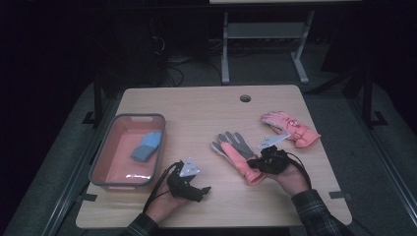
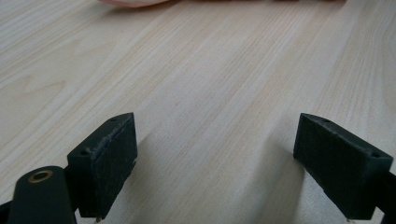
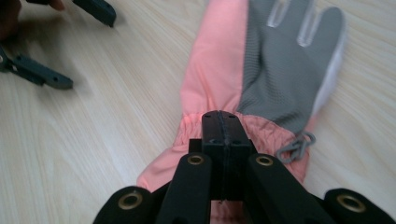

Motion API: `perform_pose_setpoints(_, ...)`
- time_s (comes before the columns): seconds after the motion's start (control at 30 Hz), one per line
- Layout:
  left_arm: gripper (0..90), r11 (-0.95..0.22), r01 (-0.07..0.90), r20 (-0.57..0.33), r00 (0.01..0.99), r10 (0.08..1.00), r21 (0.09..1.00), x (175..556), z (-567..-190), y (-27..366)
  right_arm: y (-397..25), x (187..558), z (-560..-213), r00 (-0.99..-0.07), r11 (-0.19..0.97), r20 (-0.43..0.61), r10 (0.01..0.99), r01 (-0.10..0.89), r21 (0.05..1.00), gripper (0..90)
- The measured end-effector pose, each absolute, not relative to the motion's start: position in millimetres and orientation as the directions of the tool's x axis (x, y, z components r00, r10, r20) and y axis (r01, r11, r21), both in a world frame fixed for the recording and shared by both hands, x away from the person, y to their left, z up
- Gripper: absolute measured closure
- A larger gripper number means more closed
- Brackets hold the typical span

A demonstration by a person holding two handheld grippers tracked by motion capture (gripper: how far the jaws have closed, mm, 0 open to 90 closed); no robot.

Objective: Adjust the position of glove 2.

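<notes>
A pink glove with a grey palm (image 1: 235, 149) lies palm up on the wooden table (image 1: 206, 113). My right gripper (image 1: 256, 162) is at its cuff; in the right gripper view the jaws (image 3: 224, 122) are pressed together on the gathered pink cuff (image 3: 196, 126). A second pink glove (image 1: 290, 128) lies farther right, back up. My left gripper (image 1: 200, 190) rests near the front edge, left of the grey-palmed glove. Its jaws stand wide apart over bare wood (image 2: 215, 163), with nothing between them.
A pink bin with a grey rim (image 1: 109, 147) stands at the table's left and holds a blue glove (image 1: 146, 146). A cable hole (image 1: 245, 98) sits near the far edge. A metal table frame (image 1: 225, 49) stands on the floor beyond.
</notes>
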State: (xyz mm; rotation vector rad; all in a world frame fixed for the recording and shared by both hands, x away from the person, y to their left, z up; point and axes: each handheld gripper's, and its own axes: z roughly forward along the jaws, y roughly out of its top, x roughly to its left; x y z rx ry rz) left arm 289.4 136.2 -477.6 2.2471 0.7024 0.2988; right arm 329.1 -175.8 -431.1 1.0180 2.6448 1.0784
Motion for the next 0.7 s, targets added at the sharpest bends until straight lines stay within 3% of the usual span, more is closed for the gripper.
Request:
perform_pose_setpoints(0.4,12.6,-0.571,0.397,-0.004,0.824,0.567,0.719,289.0,-477.1,136.9,-185.5,347.6,-422.1,-0.764,0.506,0.105,0.636,0.516,0.69,90.0)
perform_pose_setpoints(0.7,12.6,-0.569,0.398,-0.007,0.823,0.567,0.72,289.3,-477.4,136.6,-178.5,363.7,-427.1,-0.759,0.495,0.154,0.633,0.549,0.674,89.1)
